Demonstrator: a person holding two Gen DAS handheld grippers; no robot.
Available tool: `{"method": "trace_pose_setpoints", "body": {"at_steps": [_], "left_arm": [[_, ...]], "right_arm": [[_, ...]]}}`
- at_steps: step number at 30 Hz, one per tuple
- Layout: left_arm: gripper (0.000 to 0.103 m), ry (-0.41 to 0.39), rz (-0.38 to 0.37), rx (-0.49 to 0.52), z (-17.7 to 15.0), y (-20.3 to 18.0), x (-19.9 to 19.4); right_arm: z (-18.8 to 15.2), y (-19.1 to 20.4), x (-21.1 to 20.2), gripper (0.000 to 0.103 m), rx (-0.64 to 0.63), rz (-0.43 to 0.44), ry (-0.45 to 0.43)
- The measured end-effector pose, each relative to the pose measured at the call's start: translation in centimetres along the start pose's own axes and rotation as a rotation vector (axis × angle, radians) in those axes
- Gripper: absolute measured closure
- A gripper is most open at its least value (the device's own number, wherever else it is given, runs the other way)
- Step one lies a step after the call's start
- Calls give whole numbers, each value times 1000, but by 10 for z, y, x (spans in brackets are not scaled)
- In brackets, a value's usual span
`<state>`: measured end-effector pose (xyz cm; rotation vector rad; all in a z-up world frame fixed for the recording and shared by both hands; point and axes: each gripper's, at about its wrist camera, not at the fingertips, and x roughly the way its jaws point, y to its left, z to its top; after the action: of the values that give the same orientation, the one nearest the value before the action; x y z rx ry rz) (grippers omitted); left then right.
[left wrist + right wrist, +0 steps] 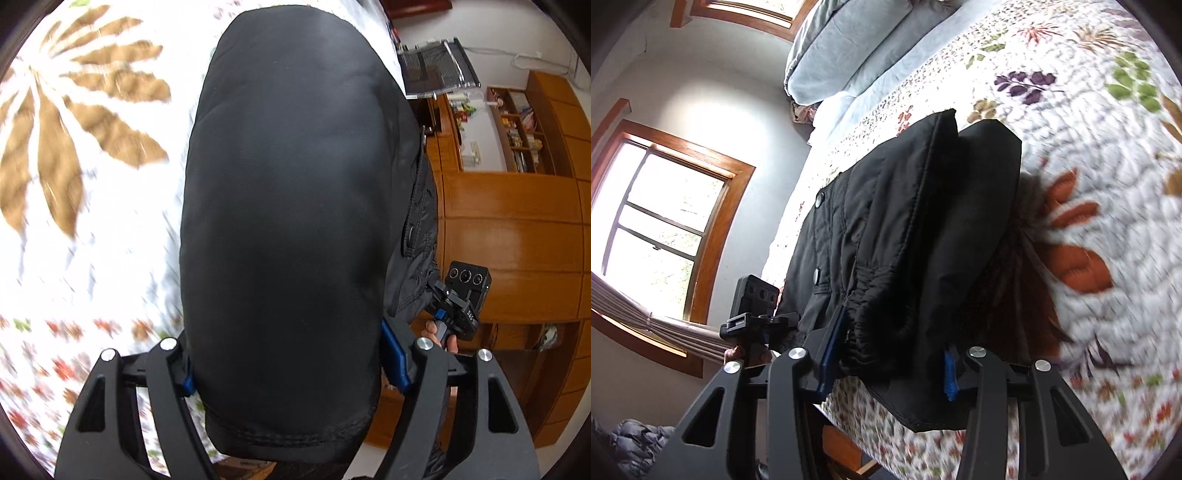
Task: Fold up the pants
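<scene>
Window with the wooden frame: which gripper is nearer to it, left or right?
Left. In the right wrist view, the left gripper sits between the window and the right gripper, which holds the black pants over the bed's side.

Bed (1089, 122) under a white leaf-print quilt, pale blue pillows (842, 48) at its head. Wood-framed windows (665, 225) bright with daylight in a grey wall (491, 37). Wooden cabinets (509, 236) and shelves (517, 129) opposite.

Black pants (905, 229), padded, snap buttons; hem and waistband ends lifted off floral quilt.
</scene>
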<state>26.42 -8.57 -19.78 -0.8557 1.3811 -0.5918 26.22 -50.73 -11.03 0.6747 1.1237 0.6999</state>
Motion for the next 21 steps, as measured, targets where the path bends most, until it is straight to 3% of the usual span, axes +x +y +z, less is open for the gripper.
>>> {"method": "trace_pose_setpoints", "body": {"at_steps": [15,21], "left_arm": [[26,-121,65,-29,89,13,-44],[23,-132,66,-28,111,20,-44]], "right_arm": [[84,16,93,58,-23,36,58],[100,10,106,58,-30,39,64]]}}
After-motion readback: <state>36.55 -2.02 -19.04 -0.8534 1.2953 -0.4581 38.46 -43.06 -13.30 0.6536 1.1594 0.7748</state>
